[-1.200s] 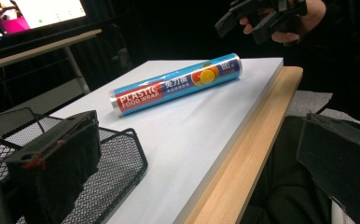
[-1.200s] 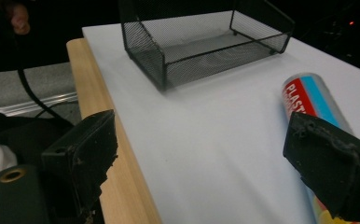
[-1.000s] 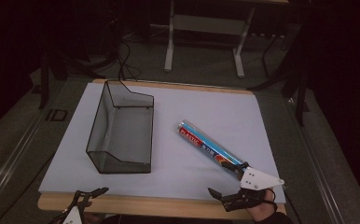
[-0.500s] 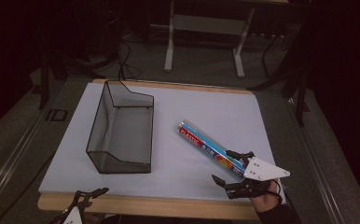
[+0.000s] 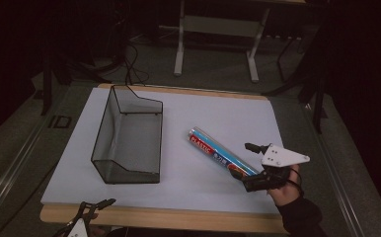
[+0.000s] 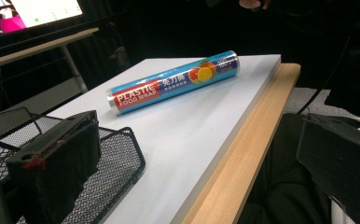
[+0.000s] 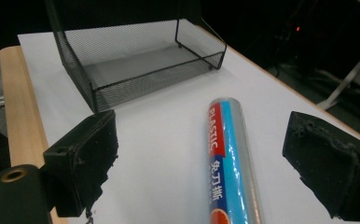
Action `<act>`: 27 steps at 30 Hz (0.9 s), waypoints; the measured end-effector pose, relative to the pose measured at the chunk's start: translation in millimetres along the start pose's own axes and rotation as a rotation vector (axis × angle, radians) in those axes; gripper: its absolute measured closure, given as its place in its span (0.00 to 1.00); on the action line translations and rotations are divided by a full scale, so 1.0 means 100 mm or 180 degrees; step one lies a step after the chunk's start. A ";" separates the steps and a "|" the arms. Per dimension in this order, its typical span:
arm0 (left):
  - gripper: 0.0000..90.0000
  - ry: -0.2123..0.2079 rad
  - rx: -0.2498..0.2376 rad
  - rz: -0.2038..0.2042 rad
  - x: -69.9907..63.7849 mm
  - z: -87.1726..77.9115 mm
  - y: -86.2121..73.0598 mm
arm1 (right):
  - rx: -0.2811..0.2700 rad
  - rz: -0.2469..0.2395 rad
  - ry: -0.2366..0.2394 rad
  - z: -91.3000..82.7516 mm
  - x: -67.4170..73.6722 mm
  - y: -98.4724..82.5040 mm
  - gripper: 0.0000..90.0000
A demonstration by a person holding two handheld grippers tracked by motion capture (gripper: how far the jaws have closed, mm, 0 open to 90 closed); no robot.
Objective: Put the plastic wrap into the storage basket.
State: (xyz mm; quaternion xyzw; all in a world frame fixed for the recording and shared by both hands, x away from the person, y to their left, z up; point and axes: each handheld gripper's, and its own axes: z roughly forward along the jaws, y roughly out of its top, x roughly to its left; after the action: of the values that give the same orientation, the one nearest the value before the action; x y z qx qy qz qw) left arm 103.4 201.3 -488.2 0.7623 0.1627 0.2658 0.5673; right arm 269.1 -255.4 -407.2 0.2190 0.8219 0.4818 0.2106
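A wooden table (image 5: 178,219) seen from above in a dim room, almost wholly covered by a pale white mat (image 5: 228,113) that leaves a strip of bare wood along the near edge. On the left half of the mat sits a black wire mesh tray (image 5: 128,136), open at the top, with tall walls on its far and left sides and a low front lip; nothing lies inside it. To its right, well apart from it, a roll of plastic food wrap (image 5: 220,152) lies flat on the mat, slanting from upper left to lower right, its label red at the far end and blue along the rest, with orange fruit printed near the near end. At that near end is the right gripper (image 5: 241,164), held in a person's hand (image 5: 286,190) coming up from the lower right; its two black jaws are spread wide, one on either side of the roll's end, and grip nothing. The left gripper (image 5: 95,205) pokes in at the bottom left, just off the table's near edge, its jaws also wide apart and holding nothing
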 end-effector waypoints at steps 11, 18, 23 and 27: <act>0.00 -0.0015 0.0007 0.0003 0.00 0.00 0.00 | 0.0165 0.0155 -0.0003 0.23 -0.27 0.02 0.11; 0.00 -0.0026 0.0002 -0.0006 0.00 0.00 0.00 | 0.0442 0.0245 0.0040 0.43 -0.39 -0.02 0.11; 0.00 -0.0034 0.0010 0.0004 0.00 0.00 0.00 | 0.0650 0.0257 0.0113 0.55 -0.45 -0.04 0.13; 0.00 -0.0037 0.0006 -0.0004 0.00 0.00 0.00 | 0.0799 0.0326 0.0211 0.67 -0.49 -0.06 0.16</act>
State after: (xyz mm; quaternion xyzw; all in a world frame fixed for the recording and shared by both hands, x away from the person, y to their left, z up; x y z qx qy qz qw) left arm 103.5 201.0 -488.7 0.7642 0.1601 0.2608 0.5677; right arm 345.8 -238.6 -435.8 0.2692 0.8700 0.3922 0.1293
